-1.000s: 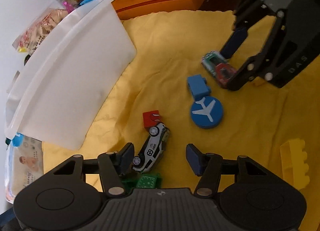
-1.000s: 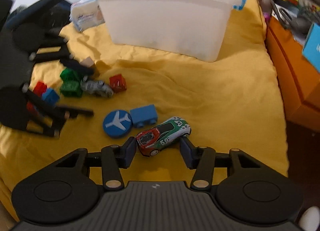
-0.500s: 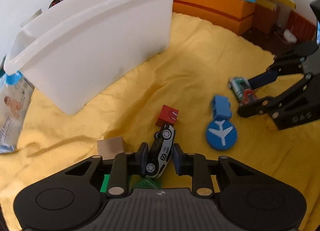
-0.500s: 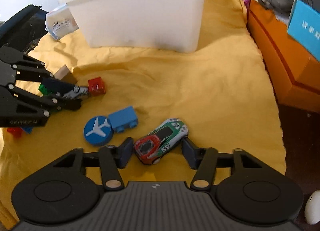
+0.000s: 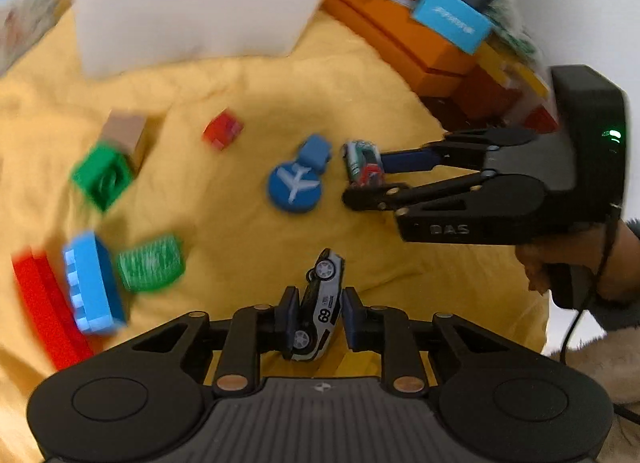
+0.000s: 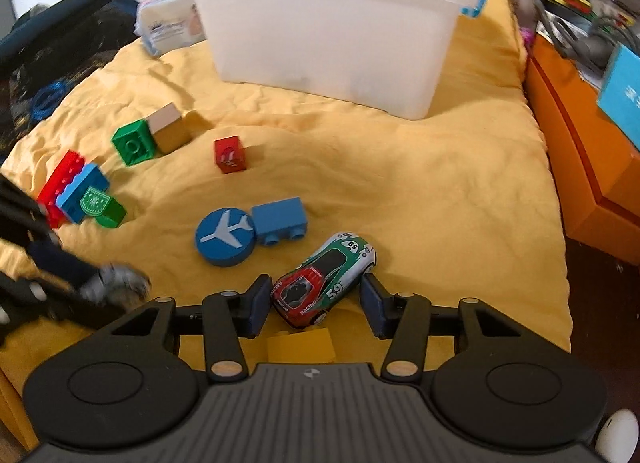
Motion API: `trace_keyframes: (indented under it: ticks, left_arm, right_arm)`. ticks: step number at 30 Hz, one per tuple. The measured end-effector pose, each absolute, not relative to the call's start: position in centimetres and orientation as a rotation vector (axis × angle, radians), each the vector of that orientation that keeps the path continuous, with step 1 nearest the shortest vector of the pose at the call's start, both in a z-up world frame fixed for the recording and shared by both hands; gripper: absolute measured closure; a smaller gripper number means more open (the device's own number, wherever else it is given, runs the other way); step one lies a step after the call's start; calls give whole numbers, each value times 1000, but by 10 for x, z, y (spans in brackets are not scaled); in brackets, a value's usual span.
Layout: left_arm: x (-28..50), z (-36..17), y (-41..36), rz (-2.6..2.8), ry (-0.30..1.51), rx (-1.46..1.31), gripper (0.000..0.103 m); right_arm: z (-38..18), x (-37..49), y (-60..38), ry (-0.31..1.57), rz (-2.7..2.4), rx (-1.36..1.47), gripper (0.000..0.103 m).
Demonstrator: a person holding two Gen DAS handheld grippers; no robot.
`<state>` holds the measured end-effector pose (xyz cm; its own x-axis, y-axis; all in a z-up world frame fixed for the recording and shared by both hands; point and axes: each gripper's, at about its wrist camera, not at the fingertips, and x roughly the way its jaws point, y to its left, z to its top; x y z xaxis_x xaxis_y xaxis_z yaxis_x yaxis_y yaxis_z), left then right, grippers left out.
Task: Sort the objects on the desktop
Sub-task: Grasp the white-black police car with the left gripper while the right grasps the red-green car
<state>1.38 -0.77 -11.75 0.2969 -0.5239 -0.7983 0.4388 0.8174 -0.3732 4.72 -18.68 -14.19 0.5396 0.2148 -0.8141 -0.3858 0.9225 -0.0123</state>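
Note:
My left gripper [image 5: 319, 317] is shut on a white toy car [image 5: 322, 305] marked 69 and holds it above the yellow cloth [image 5: 240, 87]. It shows blurred at the left of the right wrist view [image 6: 116, 281]. My right gripper [image 6: 314, 303] is open around a red and green toy car [image 6: 326, 277] marked 59 that lies on the cloth; the pads are close but apart from it. The white plastic bin [image 6: 332, 35] stands at the back. The right gripper also shows in the left wrist view [image 5: 360, 179].
On the cloth lie a blue airplane disc [image 6: 225, 237], a blue brick [image 6: 280, 219], a red cube [image 6: 229, 155], a green cube [image 6: 133, 142], a wooden cube [image 6: 168, 133], and red, blue and green bricks [image 6: 76, 193]. A yellow brick [image 6: 300, 345] lies under my right gripper. Orange boxes [image 6: 588, 151] stand right.
My left gripper closed on the white car and has lifted it away from the red cube, swinging back. My right gripper stays open around the red and green car.

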Motion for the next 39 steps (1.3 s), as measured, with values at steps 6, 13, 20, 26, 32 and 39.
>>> trace_keyframes:
  ticks: [6, 13, 20, 26, 32, 39]
  left_arm:
    - [17, -115, 3, -511, 1049, -35, 66]
    - [8, -96, 17, -458, 965, 9, 49]
    - [0, -105, -3, -491, 983, 41, 46]
    - [2, -119, -9, -467, 1001, 41, 47]
    - [7, -117, -8, -447, 1002, 83, 55]
    - [16, -115, -8, -436, 1002, 82, 55]
  right_arm:
    - [-142, 49, -186, 935, 413, -247, 51]
    - [-142, 46, -190, 939, 413, -238, 50]
    - [-140, 48, -197, 965, 372, -180, 49]
    - [-145, 56, -196, 992, 354, -95, 45]
    - [-140, 49, -200, 963, 395, -252, 52]
    - [-133, 44, -201, 841, 449, -364, 47]
